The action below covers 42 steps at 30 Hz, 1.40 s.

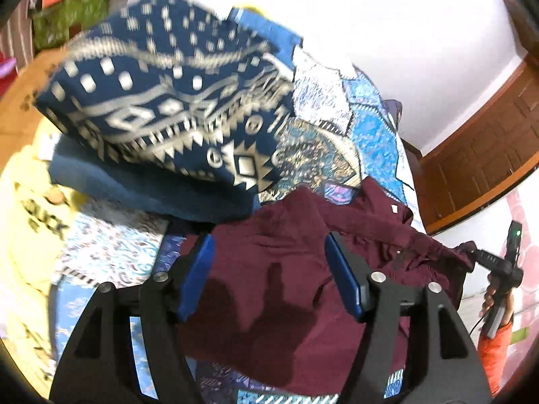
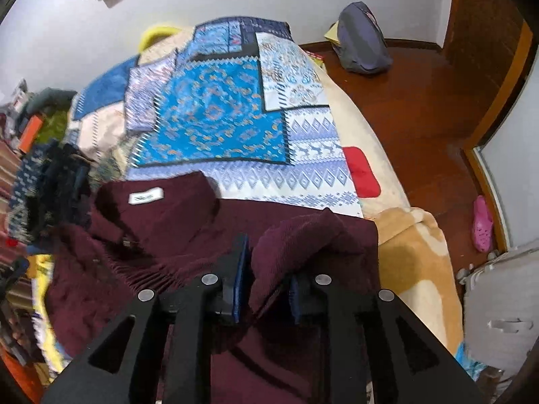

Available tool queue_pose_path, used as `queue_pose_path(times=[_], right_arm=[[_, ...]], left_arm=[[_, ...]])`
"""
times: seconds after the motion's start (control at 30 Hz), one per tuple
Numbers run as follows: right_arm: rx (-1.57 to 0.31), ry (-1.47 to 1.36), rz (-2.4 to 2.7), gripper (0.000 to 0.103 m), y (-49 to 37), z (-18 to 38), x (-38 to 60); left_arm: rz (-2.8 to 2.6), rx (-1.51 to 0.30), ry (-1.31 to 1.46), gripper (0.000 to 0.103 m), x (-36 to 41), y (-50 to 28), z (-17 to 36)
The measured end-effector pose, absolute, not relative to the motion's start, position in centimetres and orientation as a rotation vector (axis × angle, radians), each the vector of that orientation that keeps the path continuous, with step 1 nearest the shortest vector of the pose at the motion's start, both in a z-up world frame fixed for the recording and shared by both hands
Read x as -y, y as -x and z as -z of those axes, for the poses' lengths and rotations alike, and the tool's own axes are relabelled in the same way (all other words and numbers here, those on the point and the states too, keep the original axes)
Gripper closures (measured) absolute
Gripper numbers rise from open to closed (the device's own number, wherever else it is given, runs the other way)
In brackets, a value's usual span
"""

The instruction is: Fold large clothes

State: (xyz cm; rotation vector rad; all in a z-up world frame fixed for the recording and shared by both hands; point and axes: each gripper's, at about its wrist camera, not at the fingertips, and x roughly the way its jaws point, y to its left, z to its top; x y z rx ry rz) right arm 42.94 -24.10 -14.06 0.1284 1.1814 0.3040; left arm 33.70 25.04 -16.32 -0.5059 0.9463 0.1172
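A maroon knit sweater [image 1: 286,269] lies rumpled on the patchwork bedspread [image 1: 370,134]. My left gripper [image 1: 269,245] is open just above its fabric, holding nothing. In the right wrist view the sweater [image 2: 168,235] shows its collar and white label [image 2: 146,197]. My right gripper [image 2: 269,262] is shut on a raised fold of the sweater [image 2: 303,235] and holds it above the bed. The right gripper also shows in the left wrist view [image 1: 471,252], pinching the sweater's far edge.
A folded navy cloth with a white pattern [image 1: 161,94] sits on a blue towel [image 1: 151,188] at the left. Yellow printed clothes [image 1: 30,219] lie further left. The bedspread [image 2: 219,118] stretches ahead. A backpack [image 2: 362,38] and a pink shoe [image 2: 482,224] are on the wooden floor.
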Motion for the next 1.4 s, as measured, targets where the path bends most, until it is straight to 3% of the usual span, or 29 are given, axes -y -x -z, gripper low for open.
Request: queue_pose_path(times=[0.2, 0.4, 0.57, 0.67, 0.97, 1.23, 1.3, 1.37, 1.4], right_arm=[[-1.209, -0.257, -0.348, 0.082, -43.2, 12.3, 25.5], [-1.185, -0.237, -0.350, 0.080, -41.9, 11.0, 26.3], [-1.077, -0.156, -0.229, 0.062, -40.1, 8.3, 28.5], [-1.032, -0.051, -0.208, 0.060, -38.5, 8.0, 27.6], [-1.033, 0.149, -0.406, 0.060, -34.5, 11.7, 17.3], [-1.174, 0.240, -0.567, 0.060, -31.4, 19.0, 9.0], [-1.142, 0.288, -0.539, 0.055, -30.8, 19.9, 8.7], [-1.077, 0.313, -0.501, 0.037, -30.2, 19.9, 9.1], [-1.073, 0.321, -0.487, 0.034, -30.1, 20.0, 9.4]], left_arm=[[-0.041, -0.938, 0.376, 0.025, -21.0, -32.0, 15.5], [-0.022, -1.104, 0.296, 0.025, -16.3, -33.5, 22.6], [-0.097, -1.120, 0.202, 0.020, -14.6, -33.8, 26.4], [-0.110, -1.105, 0.176, 0.019, -14.5, -33.6, 26.4], [-0.116, -1.086, 0.145, 0.018, -14.3, -32.0, 25.9], [-0.148, -1.049, 0.083, 0.017, -13.8, -29.3, 25.3], [-0.180, -1.039, 0.065, 0.017, -13.7, -28.3, 25.0], [-0.206, -1.031, 0.078, 0.017, -14.1, -27.4, 24.7], [-0.216, -1.026, 0.098, 0.017, -14.5, -26.9, 24.5]])
